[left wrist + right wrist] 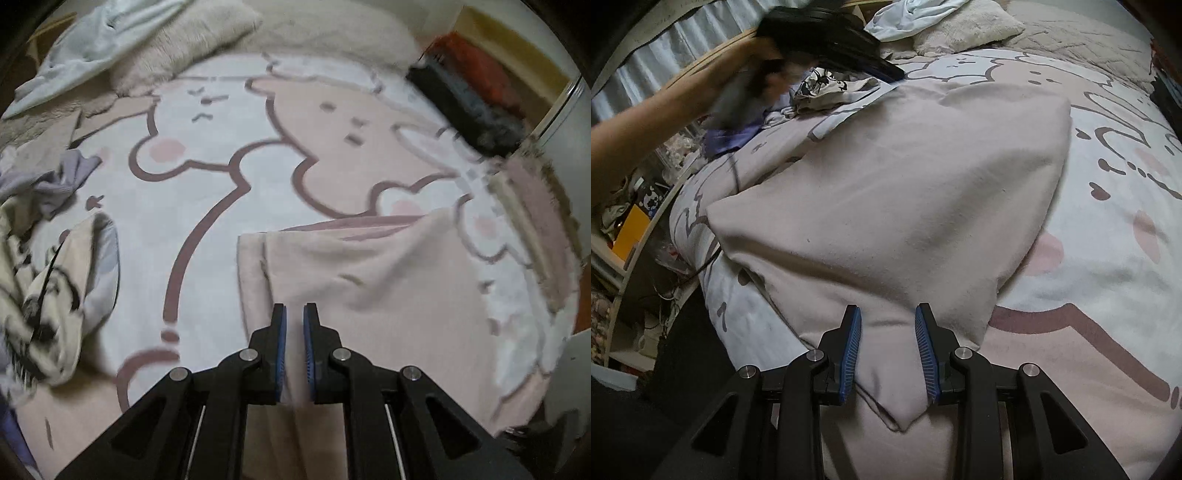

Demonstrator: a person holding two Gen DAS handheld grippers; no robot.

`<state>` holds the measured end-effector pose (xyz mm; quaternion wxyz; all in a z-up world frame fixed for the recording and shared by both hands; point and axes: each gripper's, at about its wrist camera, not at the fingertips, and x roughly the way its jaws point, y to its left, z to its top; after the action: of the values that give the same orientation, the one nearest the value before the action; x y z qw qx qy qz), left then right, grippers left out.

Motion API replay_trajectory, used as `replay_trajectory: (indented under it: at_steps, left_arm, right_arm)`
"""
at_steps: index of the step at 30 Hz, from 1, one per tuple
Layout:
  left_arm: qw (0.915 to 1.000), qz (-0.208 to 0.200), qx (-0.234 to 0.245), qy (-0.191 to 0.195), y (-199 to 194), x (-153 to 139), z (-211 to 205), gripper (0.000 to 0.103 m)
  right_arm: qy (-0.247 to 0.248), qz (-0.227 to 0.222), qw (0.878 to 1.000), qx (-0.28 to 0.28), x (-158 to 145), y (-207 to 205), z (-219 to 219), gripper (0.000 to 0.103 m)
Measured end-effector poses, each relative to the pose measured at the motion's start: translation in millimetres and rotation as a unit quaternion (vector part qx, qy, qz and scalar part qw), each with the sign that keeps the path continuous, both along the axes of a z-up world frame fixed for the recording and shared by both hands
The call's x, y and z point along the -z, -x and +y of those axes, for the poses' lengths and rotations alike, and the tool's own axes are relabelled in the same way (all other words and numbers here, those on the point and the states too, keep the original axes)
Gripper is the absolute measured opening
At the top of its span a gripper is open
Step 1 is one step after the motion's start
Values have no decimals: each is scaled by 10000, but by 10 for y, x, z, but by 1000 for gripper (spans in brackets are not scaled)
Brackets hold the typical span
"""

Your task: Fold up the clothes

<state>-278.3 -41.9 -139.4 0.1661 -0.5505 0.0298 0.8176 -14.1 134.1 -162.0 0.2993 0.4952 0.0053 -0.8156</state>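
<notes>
L gripper (294, 314): jaws nearly together w/ narrow gap, above pale pink soft cloth garment (369, 280).
R gripper (888, 317): jaws spread, straddling garment's corner.
Bed: white-pink cartoon-print duvet (221, 184).

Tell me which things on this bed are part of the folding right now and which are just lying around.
In the job:
beige garment, spread on the bed
left gripper, nearly closed over its edge
right gripper, open over its near corner

Lying about:
black-and-cream patterned clothes pile
lilac garment
pale blue garment
fluffy pillow
cartoon-print bedcover
</notes>
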Motion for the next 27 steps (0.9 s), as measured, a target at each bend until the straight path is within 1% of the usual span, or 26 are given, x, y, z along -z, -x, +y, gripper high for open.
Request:
replay_trajectory:
  at_steps: [1,4,8,10,11,12,16,17,18,20,22,23,24,27]
  left_arm:
    - [10000,-57,34,54,39,60,10,9]
    - [9997,-242,94,-2,106,178,5,9]
    - [9997,-230,31,-100,145,214,-23,11]
    - [9996,-191,-7,-186,159,203,-33,29]
    - [9996,-161,-5,-237,162,193,-31,42]
    - [9996,-143,6,-261,174,190,-22,44]
    - [9995,-124,84,-266,250,204,36,44]
    - [9995,-131,113,-271,263,209,54,44]
    - [9994,-137,142,-276,276,213,71,35]
    - [9992,-146,208,-317,275,198,99,26]
    - [9991,-70,317,-279,237,159,125,17]
    - [9990,-27,376,-250,215,139,138,7]
    - [9989,99,414,-212,184,97,145,5]
    - [9962,722,466,-101,65,-98,141,4]
  right_arm:
    - [-9,-17,10000,0,0,4,1,31]
    - [20,-84,10000,20,5,24,8,31]
    - [78,-158,9998,1,12,38,28,31]
    - [103,-178,9998,-4,16,41,39,31]
    - [116,-188,9998,-6,18,43,44,31]
    - [128,-198,9997,-9,20,44,49,31]
    - [130,-204,9997,12,17,44,26,31]
    - [126,-201,9997,10,17,42,23,31]
    - [121,-199,9997,8,16,39,21,31]
    - [116,-196,9997,6,17,36,17,31]
    - [115,-196,9997,4,17,33,16,31]
    - [119,-195,9997,6,19,32,13,31]
    - [123,-193,9997,7,21,31,10,31]
    - [143,-190,9997,5,28,30,8,31]
